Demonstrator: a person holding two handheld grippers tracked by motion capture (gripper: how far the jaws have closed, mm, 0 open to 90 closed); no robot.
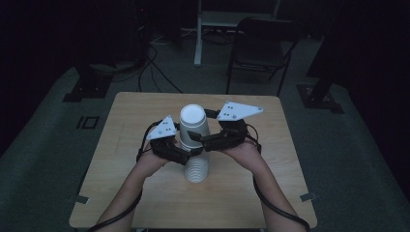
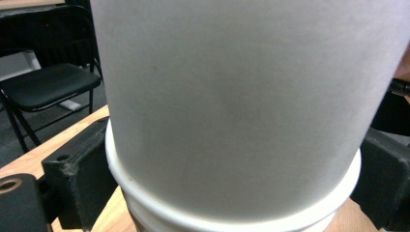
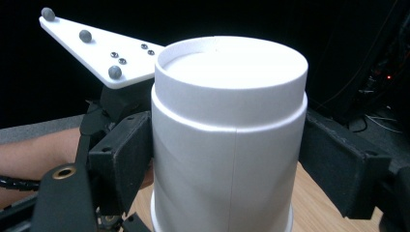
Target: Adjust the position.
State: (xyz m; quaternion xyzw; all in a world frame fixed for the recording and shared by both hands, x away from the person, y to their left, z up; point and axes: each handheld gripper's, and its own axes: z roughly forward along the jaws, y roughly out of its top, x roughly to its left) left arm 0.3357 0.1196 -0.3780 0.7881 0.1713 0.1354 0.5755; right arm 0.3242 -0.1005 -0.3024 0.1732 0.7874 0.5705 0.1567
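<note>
The right gripper [image 1: 197,140] pinched the top cup [image 1: 193,126] between its fingers; the left gripper [image 1: 189,155] clamped the stack [image 1: 196,169] below. Separation had barely begun.

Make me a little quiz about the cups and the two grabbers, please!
1. True or false: the stack of white cups stands upside down on the table.
2. Which grabber holds the top cup: A the left gripper, B the right gripper, C neither?
3. What stands on the floor beyond the table?

Key:
1. True
2. B; the left one clamps the stack lower down.
3. A black folding chair.
</note>
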